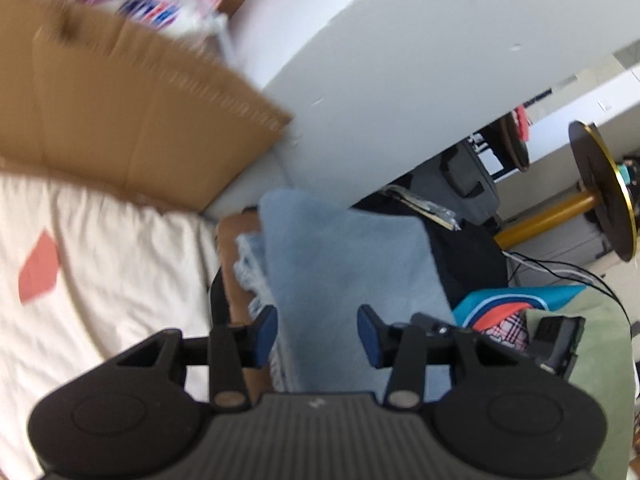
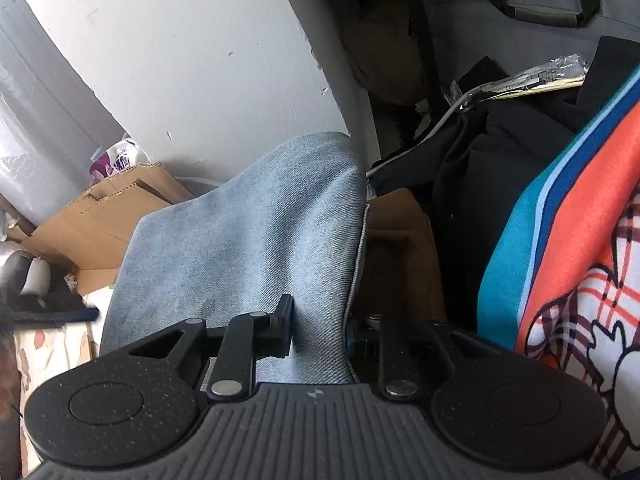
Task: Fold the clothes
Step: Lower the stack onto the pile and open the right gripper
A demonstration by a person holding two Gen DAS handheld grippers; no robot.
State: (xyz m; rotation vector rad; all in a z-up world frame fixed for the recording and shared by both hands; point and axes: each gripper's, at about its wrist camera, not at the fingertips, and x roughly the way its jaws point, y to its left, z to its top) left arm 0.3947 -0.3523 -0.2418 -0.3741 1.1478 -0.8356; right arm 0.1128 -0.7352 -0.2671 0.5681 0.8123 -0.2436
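- Viewing through the left wrist camera: whole frame is motion-blurred, so edges of the cardboard box (image 1: 132, 120) and the packets (image 1: 160, 4) behind it are smeared; the packets cannot be identified.
- Left gripper (image 1: 318, 334): jaws stand apart, pads clear of the cloth; the light-blue denim garment (image 1: 344, 264) lies below and between them, not clamped.
- Right gripper (image 2: 320, 328): jaws closed on a fold of the same denim garment (image 2: 256, 220); its right fingertip is mostly hidden behind the cloth edge.
- Garment drapes over a brown surface (image 2: 400, 248), largely covered; what it is cannot be told.
- Cardboard box (image 2: 100, 216) in the right view: flaps open, inside hidden.
- Grey bag (image 2: 520, 20) cut off at the top edge; contents unseen.
- Cream patterned sheet (image 1: 100, 272) lies left of the garment.
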